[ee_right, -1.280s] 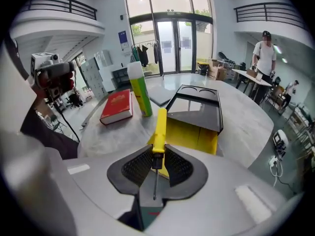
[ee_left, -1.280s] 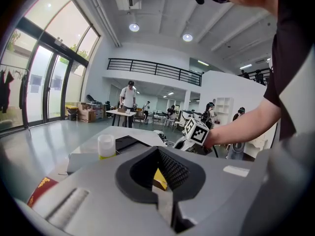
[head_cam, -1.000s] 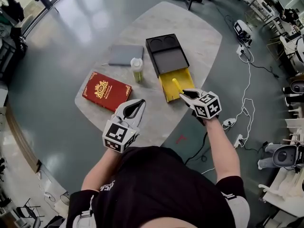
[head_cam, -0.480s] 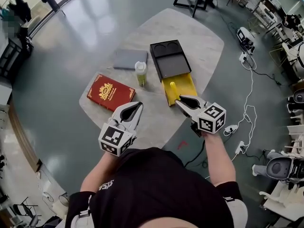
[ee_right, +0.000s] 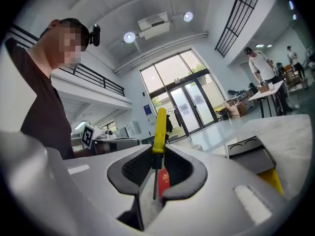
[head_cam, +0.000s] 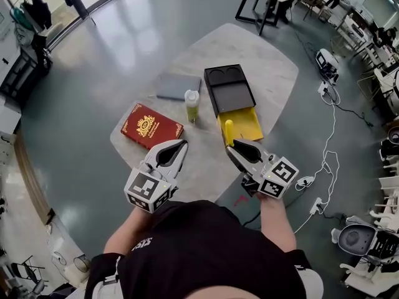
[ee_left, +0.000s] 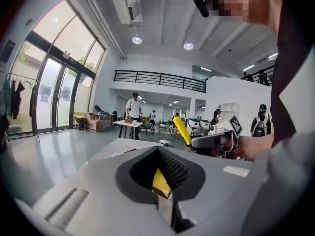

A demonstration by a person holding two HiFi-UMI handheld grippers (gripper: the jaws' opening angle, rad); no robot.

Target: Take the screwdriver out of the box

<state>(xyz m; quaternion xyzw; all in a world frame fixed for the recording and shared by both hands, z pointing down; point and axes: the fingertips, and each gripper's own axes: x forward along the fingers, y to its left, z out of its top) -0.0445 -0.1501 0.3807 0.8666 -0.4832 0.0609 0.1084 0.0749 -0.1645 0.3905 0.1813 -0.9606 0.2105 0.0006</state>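
My right gripper point(head_cam: 232, 147) is shut on the yellow-handled screwdriver point(head_cam: 229, 131), held in the air just in front of the box's open yellow drawer point(head_cam: 244, 124). In the right gripper view the handle point(ee_right: 159, 127) sticks up past the jaws point(ee_right: 156, 154) and the thin shaft runs down between the pads. The black box point(head_cam: 229, 91) lies on the pale table point(head_cam: 262, 61). My left gripper point(head_cam: 182, 143) hovers over the table's near edge, fingertips together, nothing in it. In the left gripper view point(ee_left: 158, 151) the right gripper point(ee_left: 216, 140) and the screwdriver point(ee_left: 180, 131) show ahead.
A red book point(head_cam: 151, 125) lies left of the left gripper's tips. A bottle of green liquid point(head_cam: 192, 104) and a grey flat pad point(head_cam: 177, 86) sit beside the box. Cables and a power strip point(head_cam: 315, 185) trail on the floor to the right. People stand in the hall behind.
My right gripper has lifted the screwdriver up out of the yellow drawer and drawn it back toward me. The left gripper has risen a little.
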